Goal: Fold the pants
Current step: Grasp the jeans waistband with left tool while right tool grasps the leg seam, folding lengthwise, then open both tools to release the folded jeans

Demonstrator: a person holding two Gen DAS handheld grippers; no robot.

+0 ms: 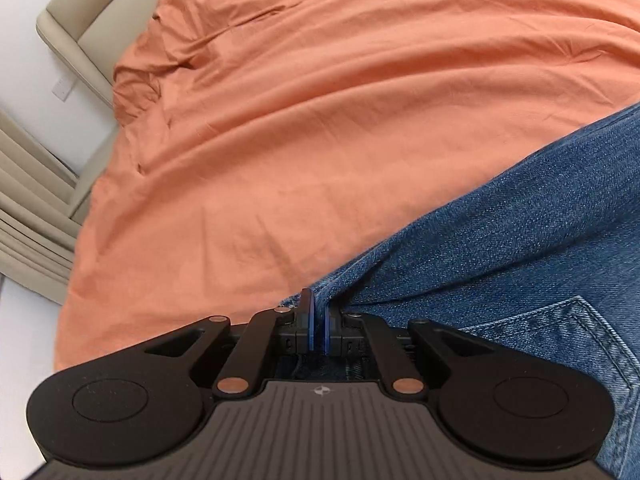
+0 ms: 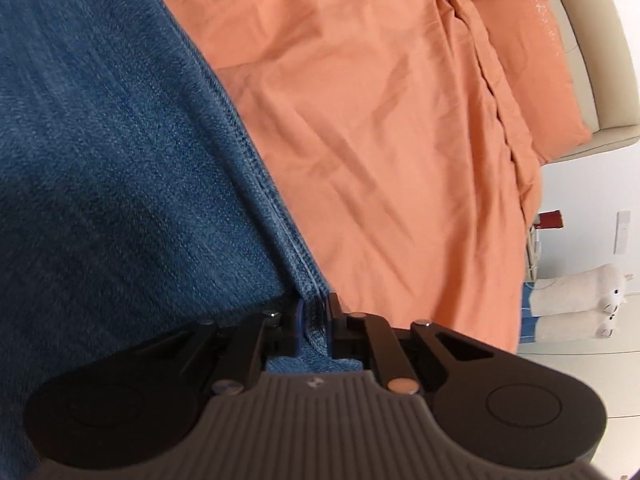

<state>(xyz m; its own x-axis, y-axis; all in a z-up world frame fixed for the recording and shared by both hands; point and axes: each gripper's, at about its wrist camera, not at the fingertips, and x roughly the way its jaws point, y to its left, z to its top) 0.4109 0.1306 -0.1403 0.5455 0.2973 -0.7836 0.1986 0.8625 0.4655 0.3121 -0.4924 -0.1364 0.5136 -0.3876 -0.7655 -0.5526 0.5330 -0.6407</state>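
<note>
Blue denim pants (image 1: pixel 520 240) lie on an orange bedsheet (image 1: pixel 320 120). In the left wrist view they fill the right side, with a back pocket (image 1: pixel 580 340) at the lower right. My left gripper (image 1: pixel 319 312) is shut on the pants' left edge. In the right wrist view the pants (image 2: pixel 120 160) fill the left side, with a stitched seam edge running down to the gripper. My right gripper (image 2: pixel 315 314) is shut on that folded seam edge. Both grips are at the near edge of the cloth.
The orange sheet (image 2: pixel 380 140) spreads wide beyond the pants. An orange pillow (image 2: pixel 532 60) lies by the beige headboard (image 2: pixel 600 60). A beige bed frame (image 1: pixel 68 28) and white wall are at the left. White slippers (image 2: pixel 580 304) sit on the floor at the right.
</note>
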